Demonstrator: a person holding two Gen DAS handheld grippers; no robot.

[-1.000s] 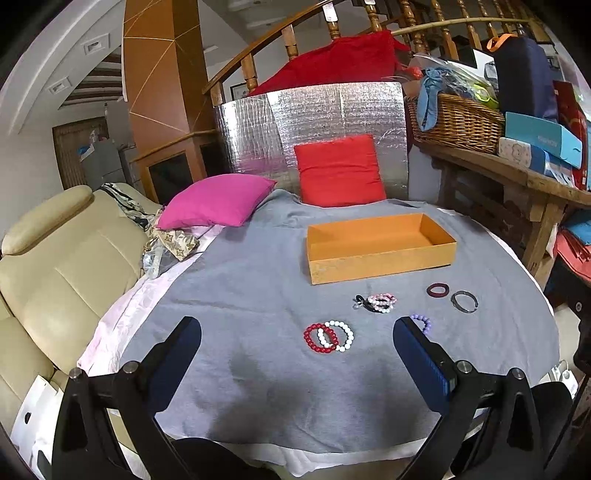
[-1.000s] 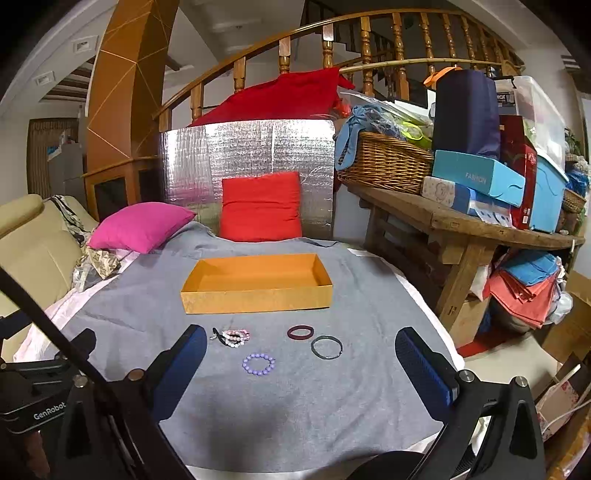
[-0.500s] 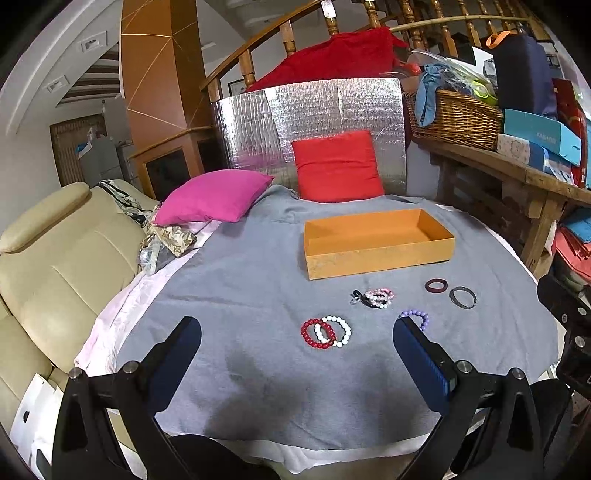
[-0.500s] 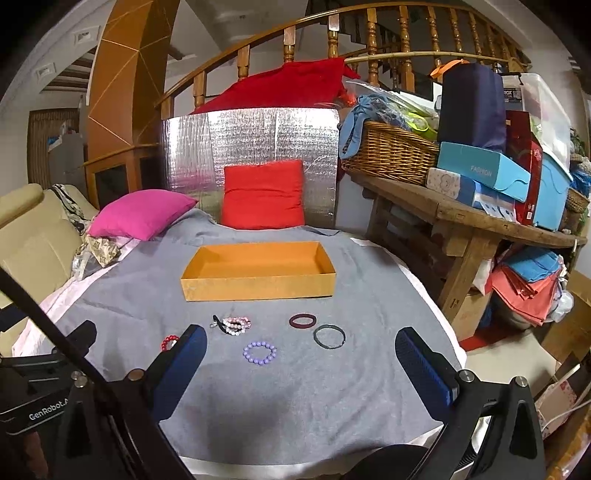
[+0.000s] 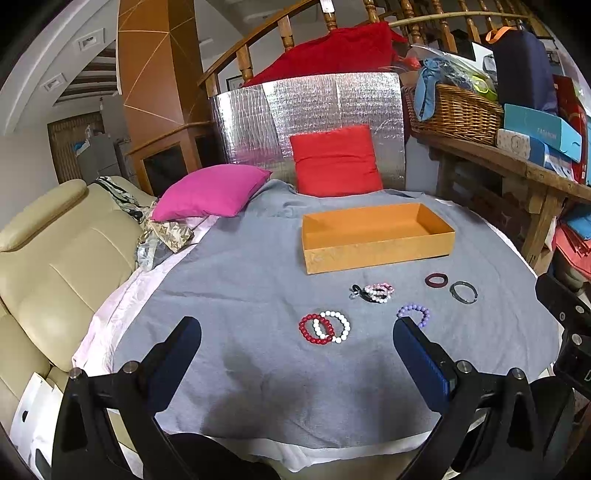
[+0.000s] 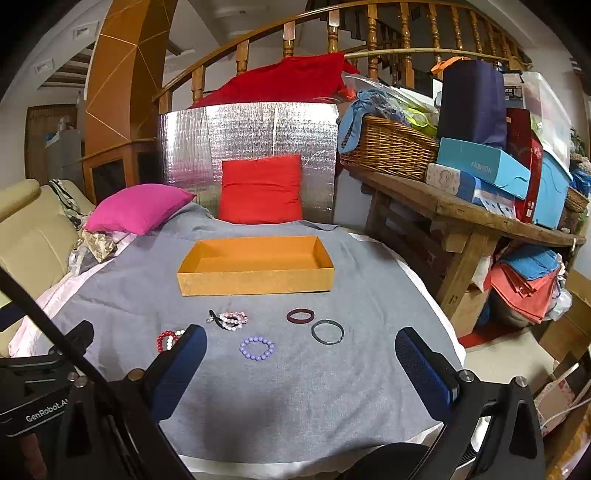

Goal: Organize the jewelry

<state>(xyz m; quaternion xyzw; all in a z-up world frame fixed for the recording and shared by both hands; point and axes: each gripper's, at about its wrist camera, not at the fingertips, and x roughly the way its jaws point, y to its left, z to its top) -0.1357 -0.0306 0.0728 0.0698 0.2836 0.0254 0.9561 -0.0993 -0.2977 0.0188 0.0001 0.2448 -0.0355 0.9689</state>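
Nothing sorted yet: the shallow orange cardboard box [image 6: 255, 264] sits empty. All beaded bracelets and rings, including the purple bead bracelet [image 6: 257, 348], lie on the grey cloth in front of the box. Left gripper [image 5: 297, 341] and right gripper [image 6: 300, 349] hover with jaws wide apart, holding nothing.

1. illumination: even, moderately bright indoor light in both views; source not visible.
2. shadows: soft, diffuse dark patches on the grey cloth [image 5: 258, 369] just ahead of each gripper.
3. glare: the silver foil panel [image 6: 251, 125] shows scattered bright reflections.
4. distortion: strong fisheye curvature; the stair railing [image 6: 332, 22] bows, and frame corners are black.
5. focus: centre sharp; edges slightly soft.
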